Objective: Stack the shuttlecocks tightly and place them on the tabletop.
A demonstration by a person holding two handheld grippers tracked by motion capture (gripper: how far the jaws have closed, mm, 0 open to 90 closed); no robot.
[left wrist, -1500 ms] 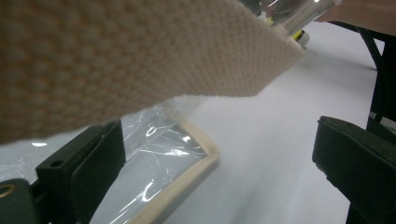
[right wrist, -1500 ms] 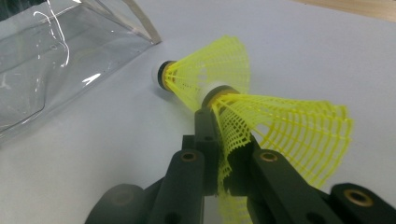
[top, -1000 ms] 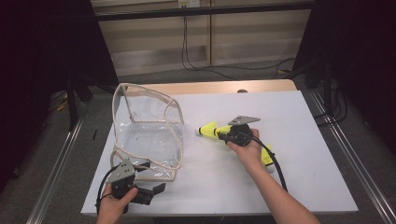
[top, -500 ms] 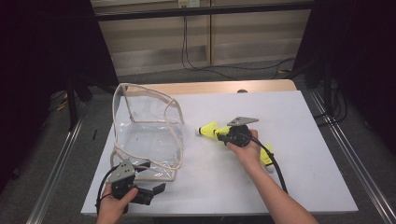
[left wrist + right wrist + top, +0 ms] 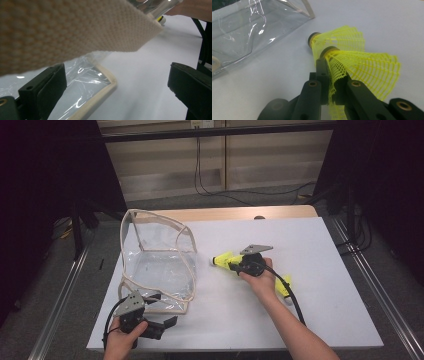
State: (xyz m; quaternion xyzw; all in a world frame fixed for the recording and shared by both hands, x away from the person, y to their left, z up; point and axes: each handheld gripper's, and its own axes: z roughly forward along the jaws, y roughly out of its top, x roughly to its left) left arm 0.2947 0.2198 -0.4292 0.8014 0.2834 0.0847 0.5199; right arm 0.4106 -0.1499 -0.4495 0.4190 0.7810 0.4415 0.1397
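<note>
The right claw [image 5: 331,93] pinches a light, fragile yellow shuttlecock [image 5: 359,62] by its mesh skirt; gripping gently there seems wise. The left claw [image 5: 117,92] gapes empty.

The white surface [image 5: 325,270] carries a clear plastic bag [image 5: 155,265] with cream trim at its left part. Right of the bag, near it, yellow shuttlecocks [image 5: 223,259] lie on the surface.
</note>
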